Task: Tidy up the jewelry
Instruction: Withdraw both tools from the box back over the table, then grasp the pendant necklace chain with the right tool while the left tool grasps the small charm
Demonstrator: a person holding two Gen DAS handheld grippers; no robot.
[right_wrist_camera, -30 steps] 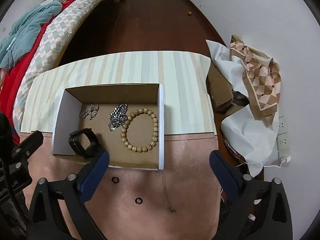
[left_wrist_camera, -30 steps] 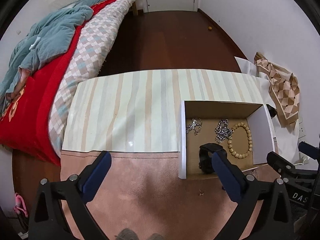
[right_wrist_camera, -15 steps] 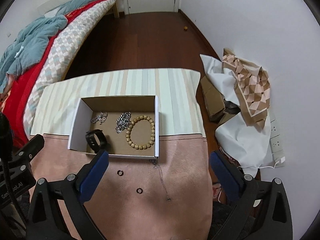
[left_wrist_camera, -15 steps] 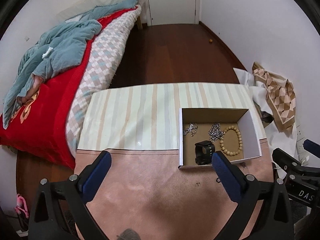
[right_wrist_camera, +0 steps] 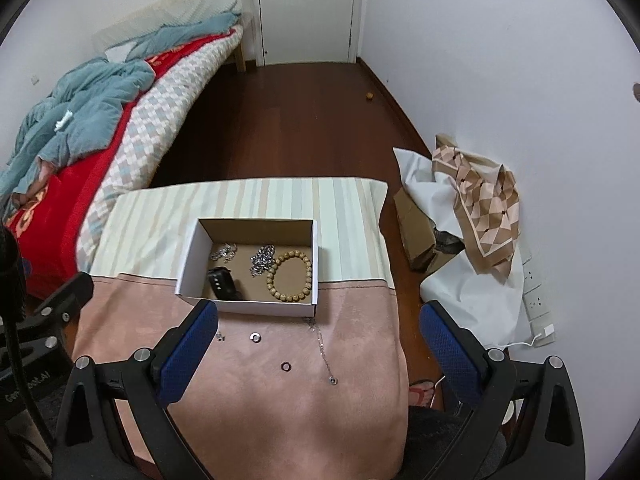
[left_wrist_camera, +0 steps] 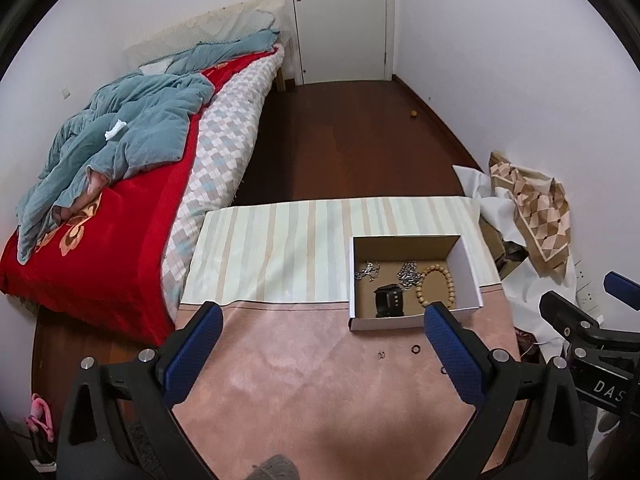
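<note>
Jewelry was partly put away and partly loose. Both my grippers hung above the desk [right_wrist_camera: 248,400], well back from everything. My left gripper [left_wrist_camera: 320,344] was wide open and held nothing. My right gripper [right_wrist_camera: 318,344] was wide open too, with nothing in it.

The box [right_wrist_camera: 188,264] sat where the striped cloth met the pink cloth. Inside it I saw a bead bracelet [right_wrist_camera: 289,276], a black band [right_wrist_camera: 222,279] and two silver chains [right_wrist_camera: 262,259].

Four small things lay on the pink cloth, just in front of the box. There were two little rings [right_wrist_camera: 255,336], one closer to me than the other. There was a thin chain [right_wrist_camera: 322,354] running from the box corner toward me. There was a tiny bit [right_wrist_camera: 219,336] by my right gripper's left finger; I could not tell what it was.

I think I was between picks, choosing the next piece. Next I would need to come down low, pinch one small thing gently, and drop it in the box. The rings were flat and tiny, so they could slip.
</note>
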